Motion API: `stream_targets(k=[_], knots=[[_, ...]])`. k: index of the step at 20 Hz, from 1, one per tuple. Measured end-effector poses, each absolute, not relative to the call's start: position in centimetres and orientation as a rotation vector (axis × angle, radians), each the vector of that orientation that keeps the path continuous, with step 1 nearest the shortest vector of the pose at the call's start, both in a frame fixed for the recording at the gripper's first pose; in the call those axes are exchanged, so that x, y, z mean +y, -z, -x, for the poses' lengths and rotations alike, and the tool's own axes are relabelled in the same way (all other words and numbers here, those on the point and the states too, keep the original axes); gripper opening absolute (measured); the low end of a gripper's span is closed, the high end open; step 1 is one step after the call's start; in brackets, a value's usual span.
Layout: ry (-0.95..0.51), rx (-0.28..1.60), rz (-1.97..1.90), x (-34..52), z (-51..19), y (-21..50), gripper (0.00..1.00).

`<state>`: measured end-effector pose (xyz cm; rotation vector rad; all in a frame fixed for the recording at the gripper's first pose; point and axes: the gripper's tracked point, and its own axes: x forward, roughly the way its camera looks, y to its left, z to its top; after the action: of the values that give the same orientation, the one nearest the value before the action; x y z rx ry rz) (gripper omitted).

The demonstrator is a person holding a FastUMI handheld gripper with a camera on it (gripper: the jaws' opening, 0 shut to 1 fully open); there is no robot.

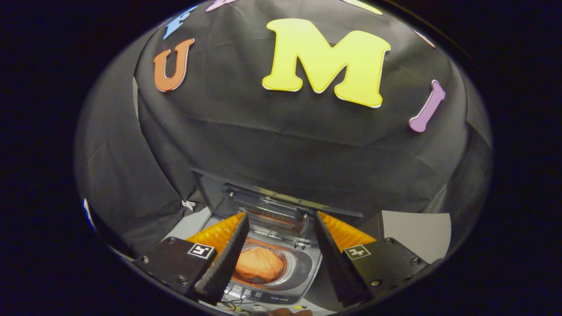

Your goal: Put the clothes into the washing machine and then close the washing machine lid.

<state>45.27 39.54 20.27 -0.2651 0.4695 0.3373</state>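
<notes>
Hovering above the washer (303, 267), gripper (281, 228) spread wide and empty, orange clothes (259, 263) lay in the drum between the fingers, lid (263, 204) stood raised beyond

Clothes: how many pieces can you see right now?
1: an orange garment bunched in the washing machine drum, beyond the open hand-held gripper, lid up. More may lie underneath.

We hold the gripper (281, 237) with its jaws spread wide apart and nothing between them. Both fingers (224, 259) angle forward and slightly inward, tips parted. It hangs tilted down, touching nothing.
</notes>
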Motion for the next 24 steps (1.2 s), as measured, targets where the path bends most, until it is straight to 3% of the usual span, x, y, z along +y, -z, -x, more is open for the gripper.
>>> stream_targets(k=[12,24], knots=[[-0.336,0.475,0.269,43.8,-53.9,-20.7,0.93],[-0.262,0.538,0.049,44.5,-60.3,-16.1,0.93]])
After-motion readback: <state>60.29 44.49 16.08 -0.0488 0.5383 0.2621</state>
